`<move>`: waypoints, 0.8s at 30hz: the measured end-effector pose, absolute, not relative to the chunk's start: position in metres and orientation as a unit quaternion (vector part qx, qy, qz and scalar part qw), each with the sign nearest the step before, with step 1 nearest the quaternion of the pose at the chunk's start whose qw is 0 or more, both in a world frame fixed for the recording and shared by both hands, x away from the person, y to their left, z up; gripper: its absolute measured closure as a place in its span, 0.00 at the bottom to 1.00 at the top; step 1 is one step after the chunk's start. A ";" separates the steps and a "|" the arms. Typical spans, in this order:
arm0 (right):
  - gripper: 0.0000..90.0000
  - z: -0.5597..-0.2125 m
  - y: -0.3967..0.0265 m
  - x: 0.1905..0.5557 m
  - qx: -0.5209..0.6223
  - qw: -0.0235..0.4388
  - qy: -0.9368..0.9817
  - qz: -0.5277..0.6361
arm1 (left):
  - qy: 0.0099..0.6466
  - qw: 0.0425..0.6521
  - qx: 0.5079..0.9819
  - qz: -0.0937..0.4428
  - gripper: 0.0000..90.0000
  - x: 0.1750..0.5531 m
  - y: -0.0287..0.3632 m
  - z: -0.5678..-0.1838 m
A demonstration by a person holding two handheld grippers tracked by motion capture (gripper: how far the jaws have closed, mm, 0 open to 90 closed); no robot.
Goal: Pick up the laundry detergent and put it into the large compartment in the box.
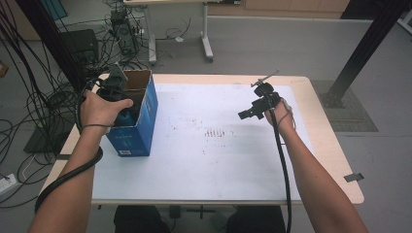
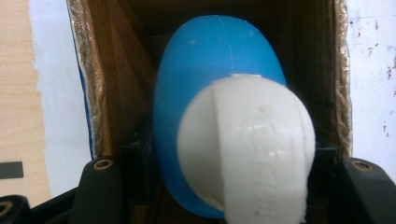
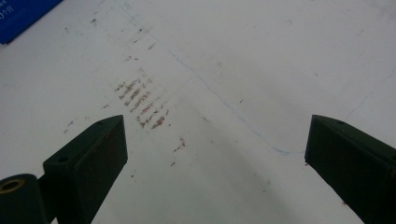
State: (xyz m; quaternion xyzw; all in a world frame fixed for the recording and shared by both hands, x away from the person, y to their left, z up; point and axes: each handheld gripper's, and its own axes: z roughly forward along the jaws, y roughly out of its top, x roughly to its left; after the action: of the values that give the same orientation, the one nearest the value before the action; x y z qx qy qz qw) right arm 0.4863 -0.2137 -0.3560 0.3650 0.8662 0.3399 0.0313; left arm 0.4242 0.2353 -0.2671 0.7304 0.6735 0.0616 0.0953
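Observation:
A blue cardboard box [image 1: 141,124] stands open-topped at the table's left. My left gripper [image 2: 229,158] reaches down into it, with the hand [image 1: 99,109] at the box's near left rim. Its jaws are shut on a blue egg-shaped thing [image 2: 210,70] with a white embossed cap [image 2: 247,154], held between the brown inner walls [image 2: 100,84]. My right gripper [image 1: 248,113] hovers over the white sheet [image 1: 218,165] at the right, pointing left. In the right gripper view it [image 3: 215,135] stands open with nothing between its fingers.
Reddish smudges [image 1: 216,132] mark the sheet's middle. A corner of the blue box [image 3: 21,14] shows at upper left in the right gripper view. Cables [image 1: 29,97] crowd the floor at left. A black post [image 1: 362,53] rises behind the table's right corner.

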 end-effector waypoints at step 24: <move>0.06 -0.356 -0.213 0.486 0.365 0.031 0.867 0.339 | 0.674 0.094 0.731 0.060 0.43 0.424 0.236 -0.267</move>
State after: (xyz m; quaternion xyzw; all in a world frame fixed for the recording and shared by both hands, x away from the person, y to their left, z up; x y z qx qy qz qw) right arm 0.4863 -0.2130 -0.3562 0.3646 0.8667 0.3389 0.0314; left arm 0.4239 0.2355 -0.2670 0.7307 0.6735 0.0599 0.0940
